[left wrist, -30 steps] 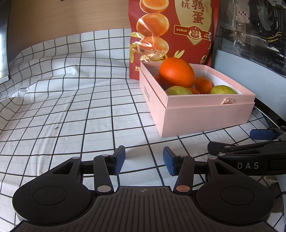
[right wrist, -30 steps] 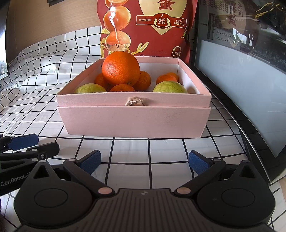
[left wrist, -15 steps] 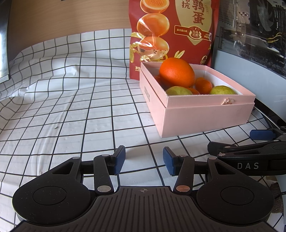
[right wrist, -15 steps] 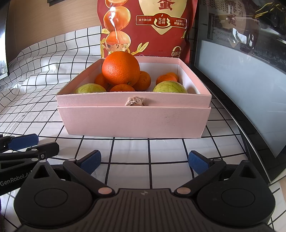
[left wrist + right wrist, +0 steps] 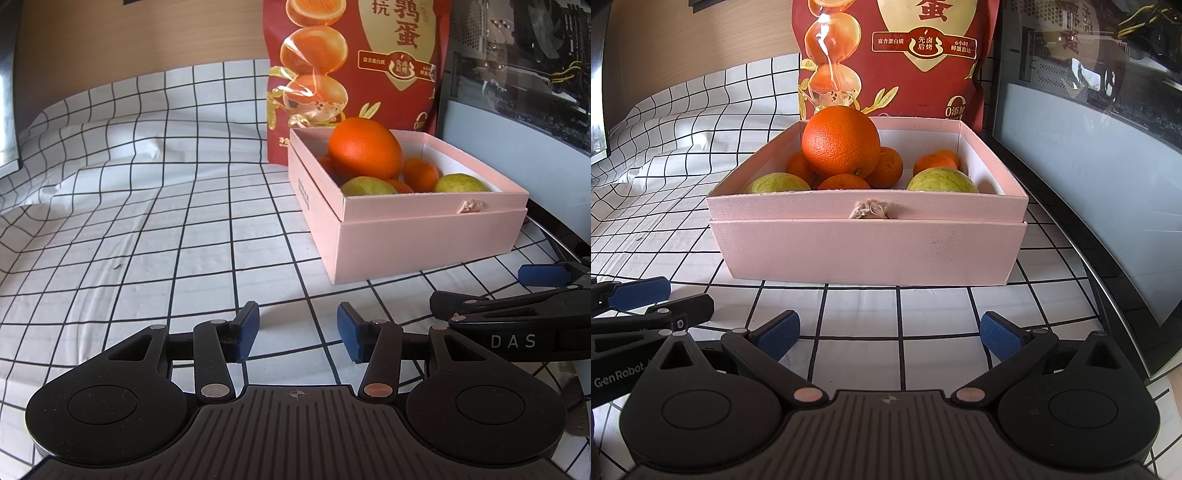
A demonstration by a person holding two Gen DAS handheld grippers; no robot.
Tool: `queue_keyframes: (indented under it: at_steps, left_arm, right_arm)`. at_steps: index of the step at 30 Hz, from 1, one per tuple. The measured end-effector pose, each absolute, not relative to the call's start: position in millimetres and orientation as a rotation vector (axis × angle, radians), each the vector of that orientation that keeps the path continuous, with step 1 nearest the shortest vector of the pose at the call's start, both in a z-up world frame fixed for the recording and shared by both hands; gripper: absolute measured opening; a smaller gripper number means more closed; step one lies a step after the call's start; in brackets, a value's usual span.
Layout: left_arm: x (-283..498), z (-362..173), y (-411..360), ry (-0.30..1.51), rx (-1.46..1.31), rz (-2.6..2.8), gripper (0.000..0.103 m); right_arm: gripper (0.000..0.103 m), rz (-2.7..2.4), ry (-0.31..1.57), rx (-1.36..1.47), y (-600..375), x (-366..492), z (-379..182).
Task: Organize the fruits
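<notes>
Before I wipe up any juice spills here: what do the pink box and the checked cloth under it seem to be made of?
The pink box looks like matte cardboard: flat stiff walls, white inner face, a scuffed torn spot on the front rim. The checked cloth looks like thin plastic or coated sheet rather than fabric, since it holds sharp creases and shows faint sheen, though I can't be sure.

Tabletop (image 5: 155,236): covered by a white cloth with a black grid; the cloth is wrinkled and rises in folds toward the far left
Pink box (image 5: 871,251): stands on the cloth at the right side; open on top, an inner tray set inside an outer shell
Red bag (image 5: 897,55): upright just behind the box; printed with egg pictures
Speck (image 5: 117,265): small dark fleck on the bare cloth, well left of the box
</notes>
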State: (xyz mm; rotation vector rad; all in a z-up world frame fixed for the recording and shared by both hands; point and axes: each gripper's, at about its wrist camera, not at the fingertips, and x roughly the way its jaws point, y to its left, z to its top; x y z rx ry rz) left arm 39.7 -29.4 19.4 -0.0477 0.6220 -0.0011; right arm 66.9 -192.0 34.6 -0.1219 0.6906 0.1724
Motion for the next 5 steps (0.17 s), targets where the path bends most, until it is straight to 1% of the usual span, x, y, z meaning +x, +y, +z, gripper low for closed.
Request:
queue_keyframes:
  at_steps: [5]
  left_arm:
    - [40.1, 19.5, -29.8, 0.622, -0.045, -0.002, 0.053]
  right_arm:
    - [0.103, 0.172, 0.691, -0.122, -192.1, 67.0, 34.6]
